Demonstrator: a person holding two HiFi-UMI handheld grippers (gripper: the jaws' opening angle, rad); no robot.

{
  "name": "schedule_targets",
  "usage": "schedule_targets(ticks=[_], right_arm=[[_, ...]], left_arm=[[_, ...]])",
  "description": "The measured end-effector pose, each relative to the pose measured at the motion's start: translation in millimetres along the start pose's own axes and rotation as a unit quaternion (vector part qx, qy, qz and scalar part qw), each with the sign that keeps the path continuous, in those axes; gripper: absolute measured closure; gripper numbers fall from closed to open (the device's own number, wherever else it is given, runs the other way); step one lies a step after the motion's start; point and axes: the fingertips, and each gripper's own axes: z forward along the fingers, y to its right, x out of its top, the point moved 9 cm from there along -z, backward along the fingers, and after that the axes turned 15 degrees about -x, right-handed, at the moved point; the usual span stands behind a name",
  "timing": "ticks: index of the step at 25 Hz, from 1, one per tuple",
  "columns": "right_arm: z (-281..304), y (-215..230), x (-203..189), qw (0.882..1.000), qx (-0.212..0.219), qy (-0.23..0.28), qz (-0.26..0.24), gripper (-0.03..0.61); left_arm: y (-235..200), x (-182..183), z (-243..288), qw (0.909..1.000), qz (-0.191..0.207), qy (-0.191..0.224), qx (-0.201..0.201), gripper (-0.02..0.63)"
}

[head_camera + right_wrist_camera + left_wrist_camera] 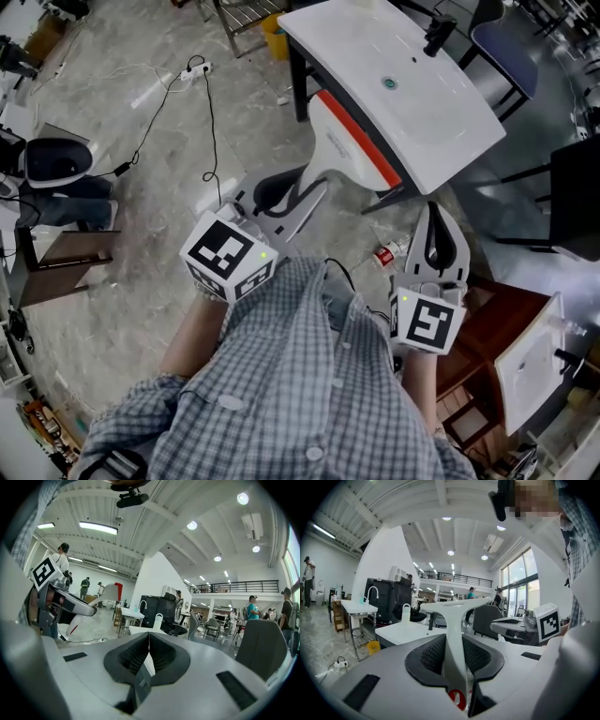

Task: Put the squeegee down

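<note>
Left gripper view, left hand-held gripper (454, 641) clamping white squeegee (455, 607), right hand-held gripper (149, 638) closed

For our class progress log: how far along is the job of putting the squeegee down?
Done: nothing yet, as the squeegee rests on no surface. In hand: the left claw is shut on its white handle and holds it in the air near the white table. The right claw is shut and empty. Left: lower the squeegee onto a surface, then open the left claw to release it.
</note>
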Motion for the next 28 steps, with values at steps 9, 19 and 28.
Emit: schedule_targets(ticks=[9, 19, 28], right_arm=[[-8.4, 17.7, -3.7, 1.0, -0.03, -0.007, 0.006, 0.569], [-11.7, 35.2, -10.3, 0.996, -0.083, -0.014, 0.021, 0.569], [3.2, 53.3, -12.0, 0.99, -0.136, -0.039, 0.017, 0.569]], left_arm=[[-0.6, 7.1, 15.9, 0.9998, 0.009, -0.01, -0.017, 0.515], [-10.2, 11.6, 50.6, 0.9973, 0.025, -0.027, -0.063, 0.515], [-32.4, 24.8, 105.9, 0.989, 0.046, -0.05, -0.132, 0.515]])
